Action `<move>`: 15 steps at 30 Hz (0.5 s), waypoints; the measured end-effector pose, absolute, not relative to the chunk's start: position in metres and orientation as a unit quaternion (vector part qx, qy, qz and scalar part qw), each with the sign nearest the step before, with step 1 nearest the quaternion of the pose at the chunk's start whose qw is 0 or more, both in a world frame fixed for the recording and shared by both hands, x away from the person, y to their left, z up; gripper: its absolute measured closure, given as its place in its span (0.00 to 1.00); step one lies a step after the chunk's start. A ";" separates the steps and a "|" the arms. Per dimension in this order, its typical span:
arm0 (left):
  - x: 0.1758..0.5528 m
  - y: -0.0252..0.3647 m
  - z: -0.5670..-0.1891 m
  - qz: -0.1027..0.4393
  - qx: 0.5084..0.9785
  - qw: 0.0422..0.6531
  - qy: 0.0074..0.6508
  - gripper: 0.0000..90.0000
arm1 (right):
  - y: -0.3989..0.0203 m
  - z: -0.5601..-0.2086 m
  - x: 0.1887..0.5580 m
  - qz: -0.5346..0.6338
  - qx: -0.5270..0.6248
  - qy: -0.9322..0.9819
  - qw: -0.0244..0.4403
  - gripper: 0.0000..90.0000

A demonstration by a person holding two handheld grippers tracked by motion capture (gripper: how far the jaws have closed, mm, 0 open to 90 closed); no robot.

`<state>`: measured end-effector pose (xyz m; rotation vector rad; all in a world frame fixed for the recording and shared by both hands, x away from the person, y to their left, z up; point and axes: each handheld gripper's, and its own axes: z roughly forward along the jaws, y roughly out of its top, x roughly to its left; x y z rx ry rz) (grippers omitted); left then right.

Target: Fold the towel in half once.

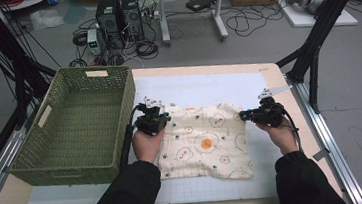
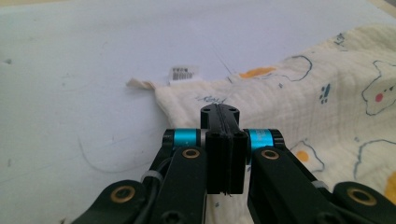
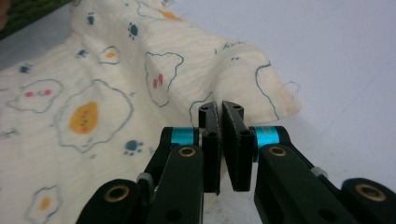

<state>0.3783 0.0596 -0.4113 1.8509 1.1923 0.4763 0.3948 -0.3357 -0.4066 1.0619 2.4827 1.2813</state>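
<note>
A light wooden table (image 1: 267, 76) with a white gridded mat (image 1: 202, 87) is seen from the high view. On its left side stands a large green woven rectangular basket (image 1: 78, 124), which is empty. Just beside the basket, in the middle of the mat, lies the cream muslin cloth printed with fried eggs and small bears (image 1: 205, 140). It lies mostly flat, but its two far corners are raised a little.

The left gripper (image 1: 156, 118) is placed at the far left corner of the cloth, and the right gripper (image 1: 251, 115) at the far right corner. In the left gripper view, the jaws are pressed fully together and a thin edge of cloth appears to be pinched between them, near the small white label (image 2: 183, 73). In the right gripper view, the jaws are clenched on a raised fold of the cloth, with only a narrow gap left at the tips.

It is judged that the thin fabric can slip out if it is lifted quickly, because only a small edge is caught. If the two corners are pulled unevenly, the cloth may be folded crooked.
</note>
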 end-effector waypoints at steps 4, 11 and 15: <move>0.360 0.067 -0.407 0.196 0.743 0.438 0.467 0.99 | -0.335 -0.395 0.379 0.437 0.329 0.834 0.072 0.96; 0.330 0.070 -0.412 0.190 0.756 0.441 0.444 0.99 | -0.338 -0.394 0.345 0.453 0.312 0.833 0.064 0.96; 0.317 0.070 -0.419 0.176 0.764 0.438 0.438 0.99 | -0.337 -0.405 0.328 0.442 0.308 0.841 0.051 0.95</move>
